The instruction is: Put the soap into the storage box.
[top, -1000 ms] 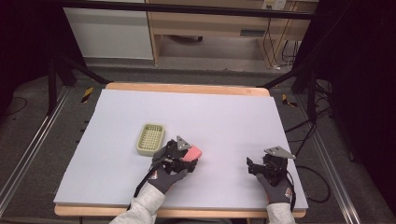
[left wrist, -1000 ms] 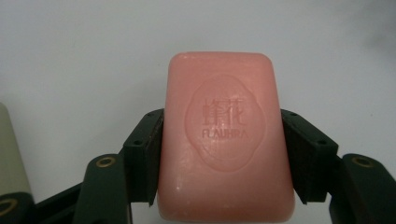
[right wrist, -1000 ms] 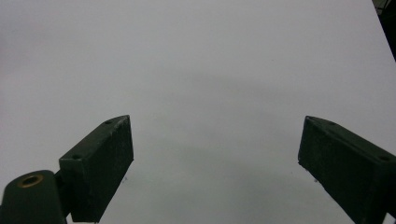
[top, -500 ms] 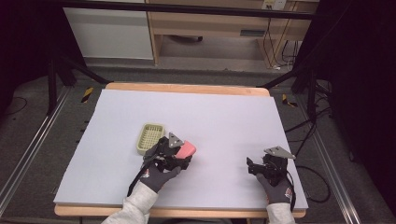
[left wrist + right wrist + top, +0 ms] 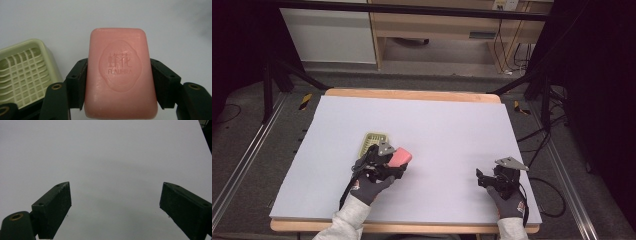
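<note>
Gripping the pink soap bar (image 5: 121, 75) across its long sides, the left gripper (image 5: 384, 162) held something rigid but slippery; the right gripper (image 5: 492, 179) gaped empty.

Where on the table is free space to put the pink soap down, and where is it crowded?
The table is bare across its far half and in the middle, between the left gripper holding the pink soap and the open right gripper. The near-left corner is also free. It is crowded only beside the green soap dish, close to the left gripper.
</note>
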